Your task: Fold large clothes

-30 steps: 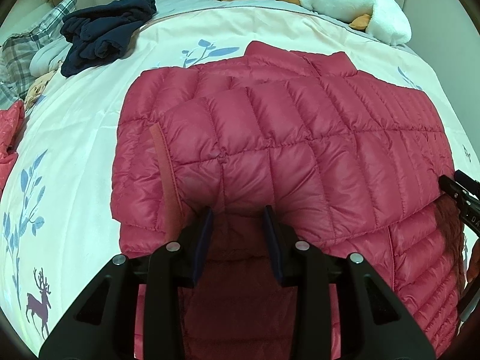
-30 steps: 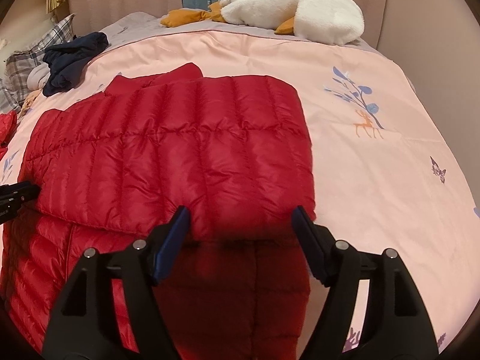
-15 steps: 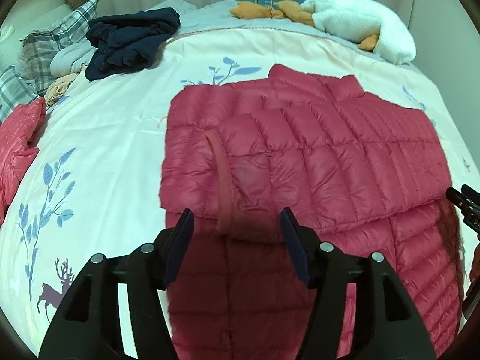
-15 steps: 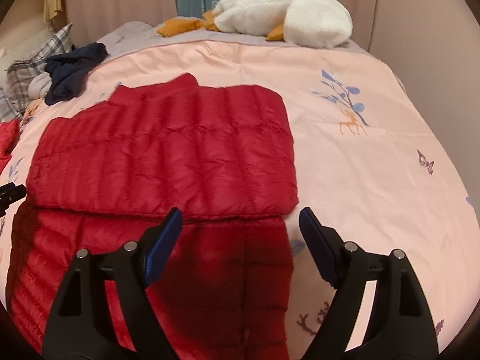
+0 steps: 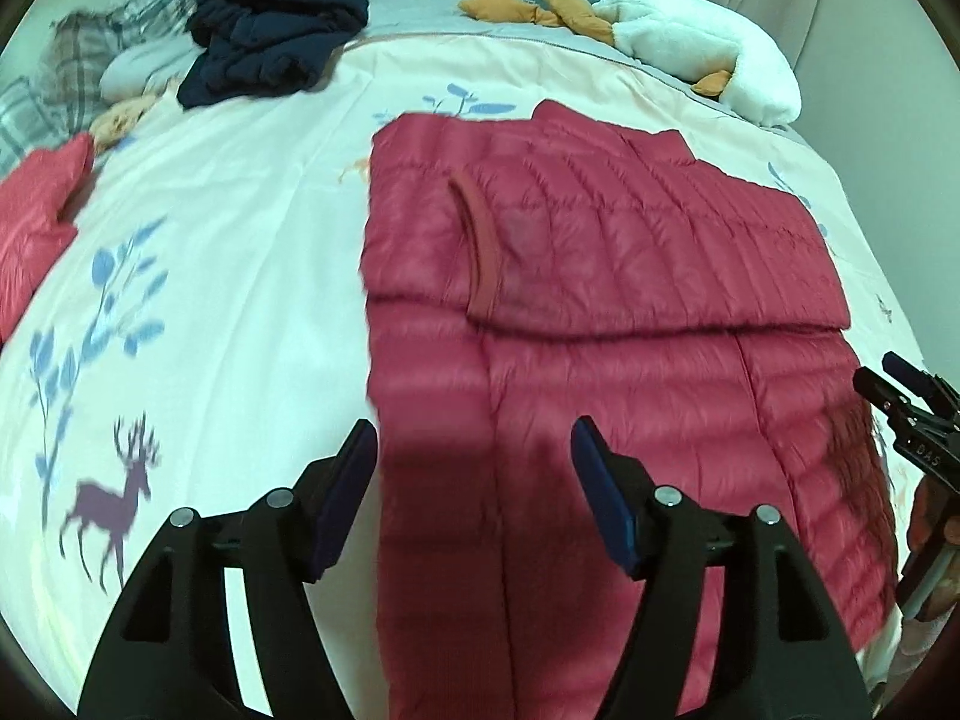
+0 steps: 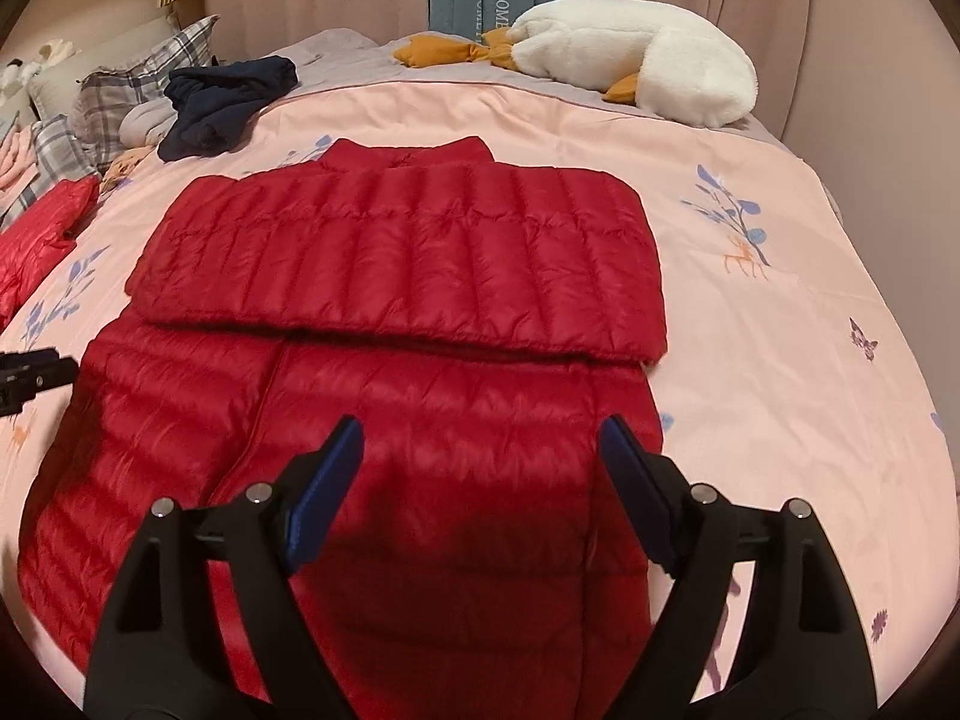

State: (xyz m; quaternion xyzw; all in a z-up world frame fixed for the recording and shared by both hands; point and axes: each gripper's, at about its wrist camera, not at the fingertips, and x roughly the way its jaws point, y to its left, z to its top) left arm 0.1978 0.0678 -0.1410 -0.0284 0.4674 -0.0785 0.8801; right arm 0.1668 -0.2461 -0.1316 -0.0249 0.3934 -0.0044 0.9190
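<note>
Left wrist view: the left gripper (image 5: 474, 456) is nearest, jaws spread wide and opening more, blue pads clear of everything. The fabric you see between them is just the jacket lying flat underneath, nothing pinched. Right wrist view is the same deal, the right gripper (image 6: 483, 456) is spread even wider and opening too, hovering over the bottom part of the jacket without holding or touching it. You can catch the right claw poking in at the right edge of the left view, and a bit of the left one at the left edge of the right view.

The red down jacket (image 6: 384, 372) is laid out on the bed in the middle of the pink printed duvet (image 6: 780, 300). Its upper half is folded down over itself so there's a doubled band across the middle, with the single layer running toward the grippers. In the left view there's a curved trim edge (image 5: 483, 240) showing on the folded part.

Further off, another red garment (image 5: 36, 222) at the left edge, then a bundled navy garment (image 5: 270, 48) next to the plaid pillows (image 6: 132, 90). At the far end a white goose plush (image 6: 636, 60) with orange feet, curtains behind it
</note>
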